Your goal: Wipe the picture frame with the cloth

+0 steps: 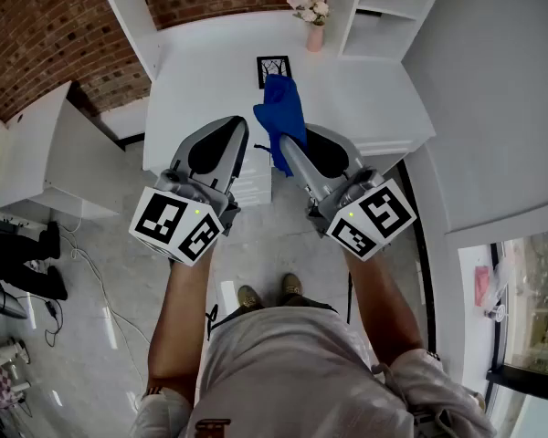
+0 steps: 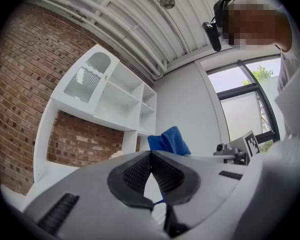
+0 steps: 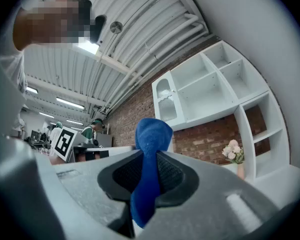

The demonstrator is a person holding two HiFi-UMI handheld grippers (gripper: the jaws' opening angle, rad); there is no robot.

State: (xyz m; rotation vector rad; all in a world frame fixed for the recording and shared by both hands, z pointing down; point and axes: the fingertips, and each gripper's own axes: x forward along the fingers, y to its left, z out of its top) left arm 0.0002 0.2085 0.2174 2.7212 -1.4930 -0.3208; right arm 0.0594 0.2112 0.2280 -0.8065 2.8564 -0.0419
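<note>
Two grippers raised, right gripper (image 3: 151, 153) fingers clamped on blue cloth (image 3: 153, 134), left gripper (image 2: 151, 155) fingers closed empty, picture frame (image 1: 273, 69) on far surface (image 1: 210, 71).

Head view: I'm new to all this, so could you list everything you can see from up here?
picture frame: one, black, on the desk towards its back
cloth: one, blue, held above the desk just in front of the frame
vase of flowers: one, pink with pale blooms, at the desk's back
desk: one, white, against the brick wall
shelf unit: one, white, at the desk's right
brick wall: one, red-brown, behind the desk
shoes: two, brownish, on the grey floor
left gripper: one, grey, shut and empty, left of the cloth
right gripper: one, grey, shut on the cloth
</note>
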